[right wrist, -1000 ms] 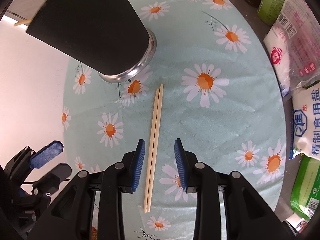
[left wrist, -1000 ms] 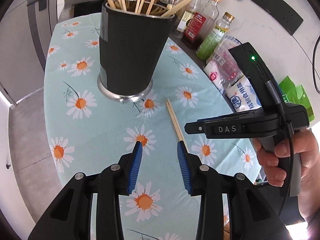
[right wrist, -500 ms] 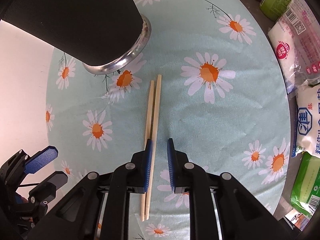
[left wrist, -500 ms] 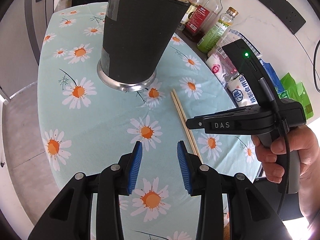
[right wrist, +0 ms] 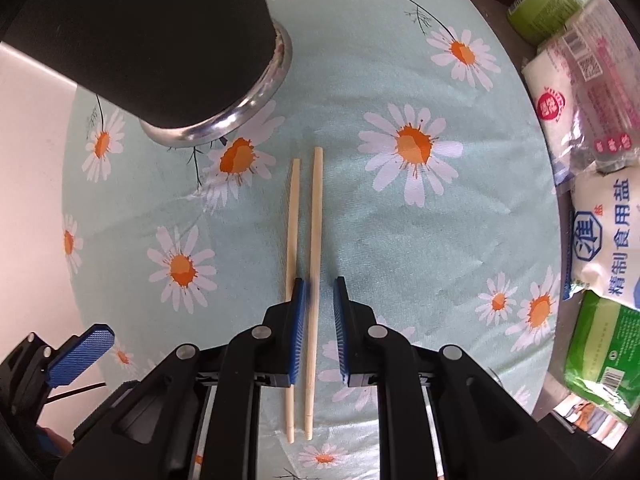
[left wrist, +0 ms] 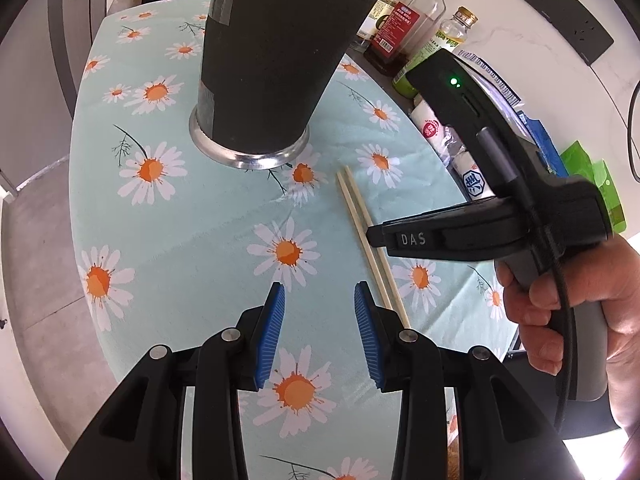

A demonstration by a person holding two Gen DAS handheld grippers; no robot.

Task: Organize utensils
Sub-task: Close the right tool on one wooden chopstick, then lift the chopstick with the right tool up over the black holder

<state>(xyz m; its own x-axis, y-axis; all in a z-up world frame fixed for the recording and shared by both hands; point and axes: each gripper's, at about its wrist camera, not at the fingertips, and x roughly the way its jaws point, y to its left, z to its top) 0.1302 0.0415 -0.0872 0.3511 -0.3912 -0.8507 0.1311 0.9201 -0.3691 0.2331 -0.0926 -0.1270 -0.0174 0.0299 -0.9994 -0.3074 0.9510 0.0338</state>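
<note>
Two wooden chopsticks (right wrist: 316, 216) lie side by side on the daisy tablecloth (right wrist: 400, 240); they also show in the left wrist view (left wrist: 362, 224). My right gripper (right wrist: 319, 308) is low over them, its jaws a narrow gap apart. The right chopstick runs between the pads and the left one passes under the left pad (right wrist: 299, 320). A tall black utensil cup (left wrist: 276, 60) with a metal base holds several chopsticks. My left gripper (left wrist: 318, 320) is open and empty, hovering above the cloth left of the chopsticks.
Sauce bottles (left wrist: 404, 24), salt and sugar bags (right wrist: 608, 232) and a green packet (right wrist: 604, 348) line the counter past the table's right edge. The table's left edge drops to the floor (left wrist: 36, 240). The right gripper's body (left wrist: 492, 216) sits close to my left one.
My right gripper has narrowed its jaws and come down over the chopsticks. My left gripper has moved nearer the cup, still open.
</note>
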